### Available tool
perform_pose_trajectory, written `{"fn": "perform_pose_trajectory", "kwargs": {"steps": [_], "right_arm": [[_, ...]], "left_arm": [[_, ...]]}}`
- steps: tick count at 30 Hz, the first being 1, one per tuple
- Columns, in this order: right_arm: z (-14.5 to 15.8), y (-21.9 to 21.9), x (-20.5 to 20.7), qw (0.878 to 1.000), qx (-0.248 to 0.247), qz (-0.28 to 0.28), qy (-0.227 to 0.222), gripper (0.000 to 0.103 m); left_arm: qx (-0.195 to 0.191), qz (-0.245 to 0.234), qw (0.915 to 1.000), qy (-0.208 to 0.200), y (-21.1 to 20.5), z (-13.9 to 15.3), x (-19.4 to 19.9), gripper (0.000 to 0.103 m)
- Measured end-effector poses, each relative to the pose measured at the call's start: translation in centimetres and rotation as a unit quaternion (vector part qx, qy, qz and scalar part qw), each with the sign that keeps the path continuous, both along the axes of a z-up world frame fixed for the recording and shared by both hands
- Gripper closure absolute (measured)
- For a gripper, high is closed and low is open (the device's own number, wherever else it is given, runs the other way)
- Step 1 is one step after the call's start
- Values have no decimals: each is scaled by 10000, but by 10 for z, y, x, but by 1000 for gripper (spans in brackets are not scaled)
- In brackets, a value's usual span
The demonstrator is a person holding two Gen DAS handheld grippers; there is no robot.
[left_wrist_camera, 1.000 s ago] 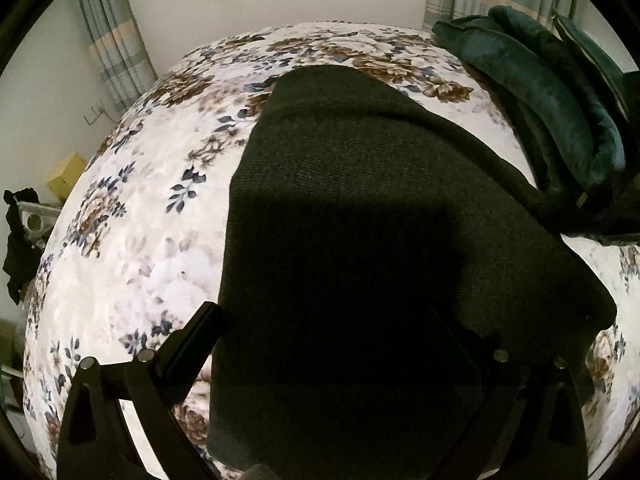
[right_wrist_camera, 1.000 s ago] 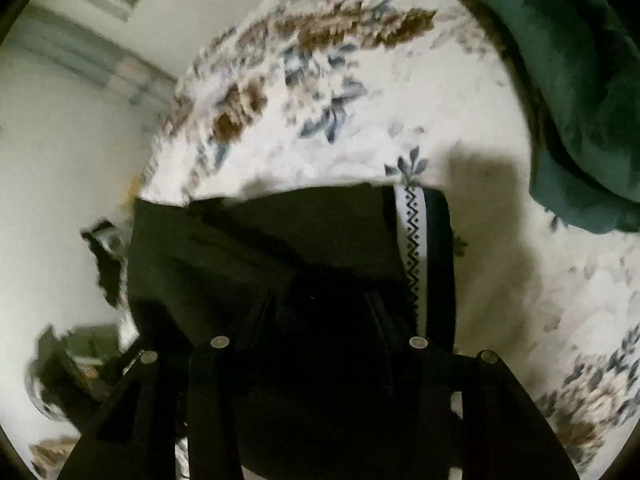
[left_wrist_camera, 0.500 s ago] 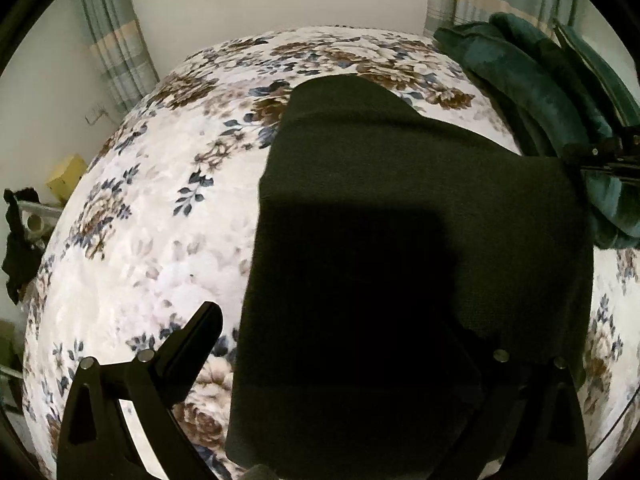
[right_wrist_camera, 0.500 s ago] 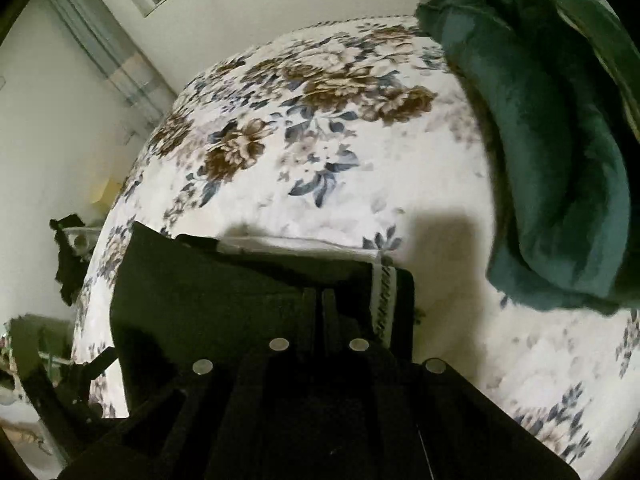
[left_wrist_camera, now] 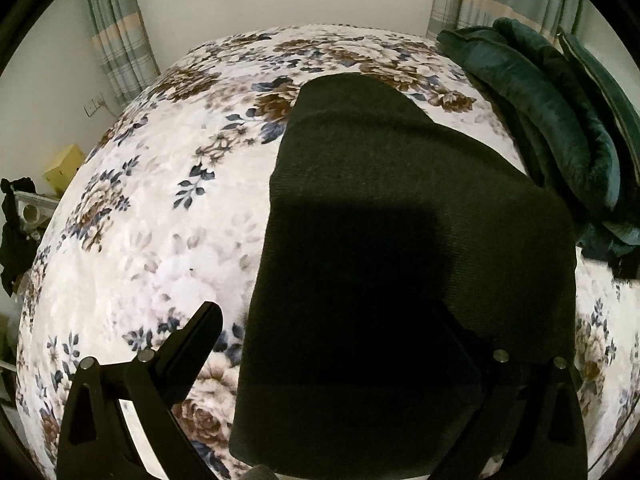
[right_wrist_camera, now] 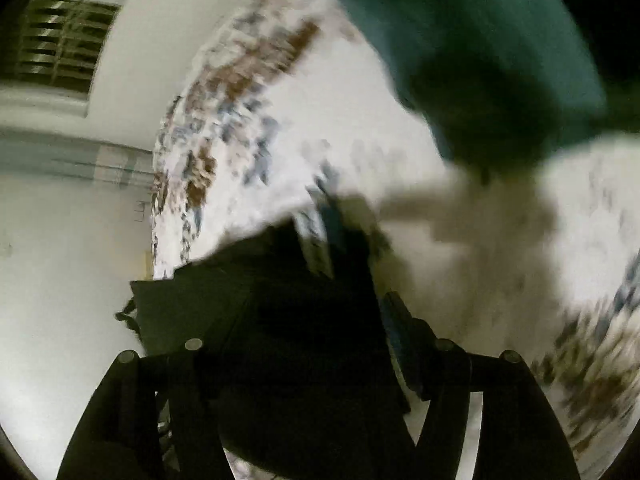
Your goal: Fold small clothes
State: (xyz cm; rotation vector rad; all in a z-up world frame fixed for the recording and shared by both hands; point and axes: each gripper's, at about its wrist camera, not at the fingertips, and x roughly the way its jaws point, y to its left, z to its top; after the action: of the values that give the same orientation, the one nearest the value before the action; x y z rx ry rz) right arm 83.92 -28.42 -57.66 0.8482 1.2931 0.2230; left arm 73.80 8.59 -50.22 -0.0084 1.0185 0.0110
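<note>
A dark knit garment [left_wrist_camera: 400, 240] lies folded flat on the floral bedspread [left_wrist_camera: 168, 200]. My left gripper [left_wrist_camera: 328, 332] hovers open over its near edge: the left finger [left_wrist_camera: 192, 344] is above the bedspread, and the right one shows dimly against the dark cloth. The right wrist view is motion-blurred. There my right gripper [right_wrist_camera: 316, 320] has its jaws opening, and the garment [right_wrist_camera: 192, 300], with its white patterned band [right_wrist_camera: 316, 236], lies between and under the spread fingers. I see no pad pressing on the cloth.
Dark green cushions [left_wrist_camera: 560, 128] are piled along the bed's right side and fill the top of the right wrist view [right_wrist_camera: 480, 60]. A yellow box [left_wrist_camera: 64, 164] and dark clothes [left_wrist_camera: 12, 232] sit off the bed's left edge. Curtains and a wall stand behind.
The right gripper was shut on the garment half a second ago; now its jaws stand apart and its view has rolled and shifted. The garment's right side now lies squarer. The left gripper held still.
</note>
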Motion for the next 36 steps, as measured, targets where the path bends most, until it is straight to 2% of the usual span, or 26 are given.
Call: {"fn": "perform_pose_trajectory", "kwargs": {"steps": [3,5,6,7,8,12,14,18,19,20,21,22,24,27,28,32,36], "right_arm": [[-26,6,0,9980,540,7,317,36],[-27,16,1,9963,848,102,28,38],[-23,23,2,9968,774,151,-142,63],[-12,31,3,9979,463,291,-355,88],[-2,35,1,9982,115,261,-530,98],[43,37,2,9909,-560,-131,-1216,99],[54,39,8,9875,-834,-173,-1329,99],[35,54,30,9850,-1568,239,-686,98],[32,55,28,9831,-1716,315,-551,96],[30,58,27,9804,-1888,374,-429,90],[33,59,19,9768,-2063,398,-415,69],[39,63,13,9725,-2240,450,-453,37],[52,72,-1,9609,-2640,619,-557,2],[81,88,-45,9312,-3488,750,-747,0],[87,91,-59,9268,-3604,746,-750,0],[124,104,-133,9227,-3756,537,-684,0],[176,117,-202,9200,-3817,310,-830,0]], "left_arm": [[1,12,10000,1,0,0,0,0],[5,5,10000,-7,-1,1,0,0],[14,0,10000,-9,0,0,0,0],[26,-9,10000,-8,0,0,0,0],[39,-8,10000,-7,0,-1,2,0],[1,44,10000,-34,2,0,4,0],[-102,121,9999,-63,6,1,5,0],[-263,327,9991,-64,15,4,8,0],[-269,367,9989,-69,16,6,7,0],[-258,371,9989,-78,17,7,6,0],[-233,367,9990,-83,18,9,6,0],[-190,358,9991,-91,19,12,3,0],[-83,322,9994,-104,19,20,-1,0],[8,307,9995,-116,18,38,-15,0],[-5,284,9995,-108,17,44,-21,0],[141,158,9998,-73,6,78,-53,0],[144,-78,9997,-159,-10,126,-98,0]]}}
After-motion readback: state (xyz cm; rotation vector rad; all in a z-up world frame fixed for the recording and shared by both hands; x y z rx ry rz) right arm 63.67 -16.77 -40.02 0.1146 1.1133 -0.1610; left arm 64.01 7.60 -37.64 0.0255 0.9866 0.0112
